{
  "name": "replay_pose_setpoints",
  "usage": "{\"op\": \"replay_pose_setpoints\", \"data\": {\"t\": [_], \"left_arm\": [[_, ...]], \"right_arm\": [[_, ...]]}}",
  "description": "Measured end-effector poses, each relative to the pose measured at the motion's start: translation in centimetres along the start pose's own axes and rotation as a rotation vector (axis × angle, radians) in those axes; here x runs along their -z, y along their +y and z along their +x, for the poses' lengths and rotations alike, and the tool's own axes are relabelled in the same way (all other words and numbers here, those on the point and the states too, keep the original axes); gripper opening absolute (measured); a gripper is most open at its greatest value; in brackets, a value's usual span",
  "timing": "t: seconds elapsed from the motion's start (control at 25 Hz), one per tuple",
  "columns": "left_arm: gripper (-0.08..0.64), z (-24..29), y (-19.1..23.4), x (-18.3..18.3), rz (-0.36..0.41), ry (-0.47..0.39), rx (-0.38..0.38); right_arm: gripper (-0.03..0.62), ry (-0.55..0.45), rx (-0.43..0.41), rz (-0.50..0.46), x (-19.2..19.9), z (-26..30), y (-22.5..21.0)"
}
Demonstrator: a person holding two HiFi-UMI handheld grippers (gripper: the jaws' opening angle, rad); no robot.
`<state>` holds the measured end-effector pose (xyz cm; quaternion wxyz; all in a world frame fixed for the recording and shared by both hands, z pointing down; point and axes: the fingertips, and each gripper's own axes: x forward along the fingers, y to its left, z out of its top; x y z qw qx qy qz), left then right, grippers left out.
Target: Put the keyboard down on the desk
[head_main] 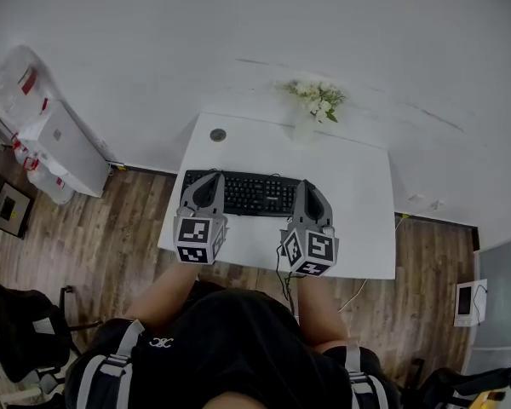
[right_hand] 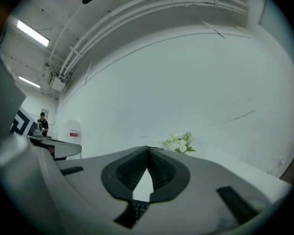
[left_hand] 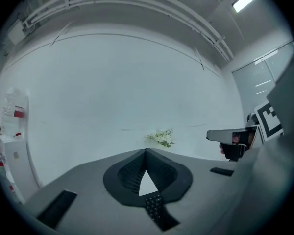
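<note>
A black keyboard (head_main: 254, 194) lies flat on the white desk (head_main: 358, 228), near its front edge. My left gripper (head_main: 206, 181) is over the keyboard's left end and my right gripper (head_main: 309, 190) over its right end. In the left gripper view the jaws (left_hand: 146, 152) meet at their tips with nothing between them, and a strip of keys (left_hand: 156, 207) shows below. The right gripper view shows the same: its jaws (right_hand: 147, 148) are shut and empty, with the keys (right_hand: 137, 210) beneath. Whether either gripper touches the keyboard I cannot tell.
A vase of white flowers (head_main: 317, 100) stands at the desk's back edge, with a round grommet (head_main: 218, 135) at the back left. A white cabinet (head_main: 64, 147) stands left of the desk. A black chair (head_main: 17, 331) is at the lower left. A cable (head_main: 358, 292) hangs off the front edge.
</note>
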<state>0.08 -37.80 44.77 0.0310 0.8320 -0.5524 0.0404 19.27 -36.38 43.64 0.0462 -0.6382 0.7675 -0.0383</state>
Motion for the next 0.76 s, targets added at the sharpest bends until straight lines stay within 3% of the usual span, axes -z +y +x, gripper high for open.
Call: {"op": "replay_pose_setpoints", "data": {"t": [0.76], "left_arm": [[0.002, -0.1, -0.1, 0.4, 0.003, 0.019, -0.026]], "right_arm": [[0.003, 0.028, -0.008, 0.040, 1.7, 0.3, -0.7]]}}
